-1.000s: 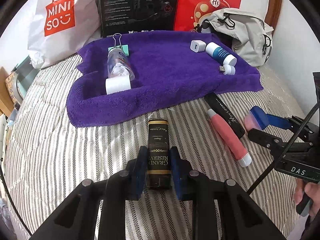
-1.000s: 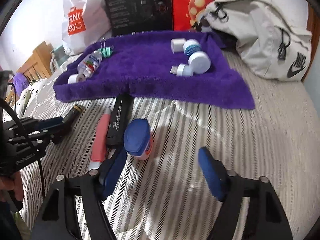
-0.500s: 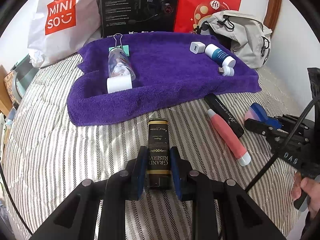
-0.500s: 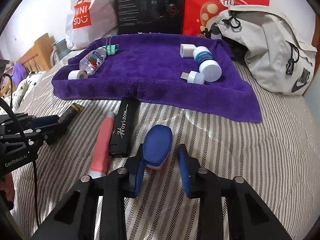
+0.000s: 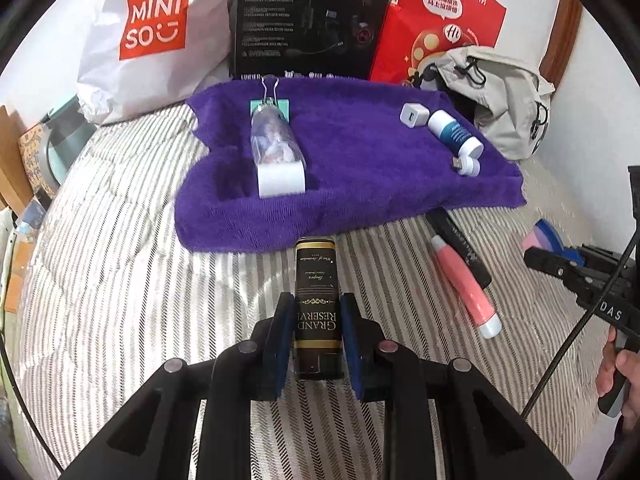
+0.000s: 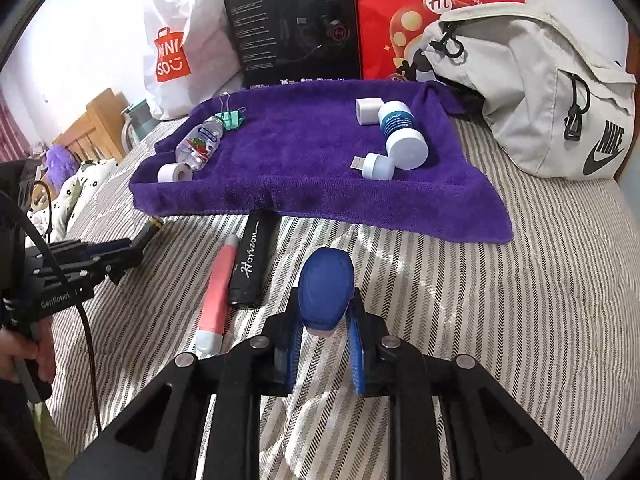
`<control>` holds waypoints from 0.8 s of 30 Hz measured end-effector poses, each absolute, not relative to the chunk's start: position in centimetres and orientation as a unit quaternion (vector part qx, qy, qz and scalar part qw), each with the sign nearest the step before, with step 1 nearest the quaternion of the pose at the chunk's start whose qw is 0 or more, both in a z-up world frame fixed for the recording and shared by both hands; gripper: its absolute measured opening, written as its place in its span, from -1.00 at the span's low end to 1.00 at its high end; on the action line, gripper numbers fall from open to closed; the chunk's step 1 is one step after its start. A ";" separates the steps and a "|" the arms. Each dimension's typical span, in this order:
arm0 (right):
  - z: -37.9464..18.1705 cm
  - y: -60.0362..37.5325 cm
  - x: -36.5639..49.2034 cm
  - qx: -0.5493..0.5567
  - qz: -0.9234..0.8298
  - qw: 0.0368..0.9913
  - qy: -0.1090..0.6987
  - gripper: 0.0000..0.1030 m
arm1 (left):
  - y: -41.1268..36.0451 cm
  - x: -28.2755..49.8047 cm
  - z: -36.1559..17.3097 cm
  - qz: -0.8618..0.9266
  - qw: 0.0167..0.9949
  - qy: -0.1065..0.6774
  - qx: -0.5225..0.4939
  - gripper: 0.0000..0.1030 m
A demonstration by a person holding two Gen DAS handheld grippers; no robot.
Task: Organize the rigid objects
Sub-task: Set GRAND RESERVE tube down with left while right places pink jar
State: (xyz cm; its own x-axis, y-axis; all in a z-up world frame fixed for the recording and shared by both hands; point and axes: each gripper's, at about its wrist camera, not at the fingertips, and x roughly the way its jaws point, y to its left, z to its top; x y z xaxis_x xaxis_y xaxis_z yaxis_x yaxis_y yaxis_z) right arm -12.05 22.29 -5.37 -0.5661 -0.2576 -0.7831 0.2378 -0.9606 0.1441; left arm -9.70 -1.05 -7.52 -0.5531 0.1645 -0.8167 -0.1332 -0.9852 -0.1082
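Note:
My left gripper is shut on a black Grand Reserve bottle just in front of the purple towel. My right gripper is shut on a blue-capped jar, held just above the striped bedding. On the towel lie a clear bottle, a tape roll, a green binder clip, a white charger cube, a blue-and-white tub and a USB plug. A pink tube and a black Horizon case lie on the bedding.
A Miniso bag, a black box and a red bag stand behind the towel. A grey Nike backpack lies at the right. A wooden bed frame shows at far left. A hand holds the right gripper's handle.
My right gripper has closed on the blue-capped jar and lifted it slightly off the bedding. The left gripper has stayed shut on the black bottle, barely moving.

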 end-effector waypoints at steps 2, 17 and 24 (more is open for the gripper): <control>-5.2 22.4 -12.0 0.443 -0.884 0.145 -0.016 -0.60 | -1.1 -9.8 -6.9 0.882 0.089 -0.022 -0.462 -0.56; -2.0 22.1 -14.7 0.424 -0.888 0.178 -0.023 -0.60 | -0.9 -13.3 -3.9 0.891 0.094 -0.030 -0.444 -0.56; -0.9 22.6 -19.2 0.418 -0.890 0.181 -0.024 -0.60 | -0.7 -16.3 -3.8 0.890 0.100 -0.034 -0.443 -0.56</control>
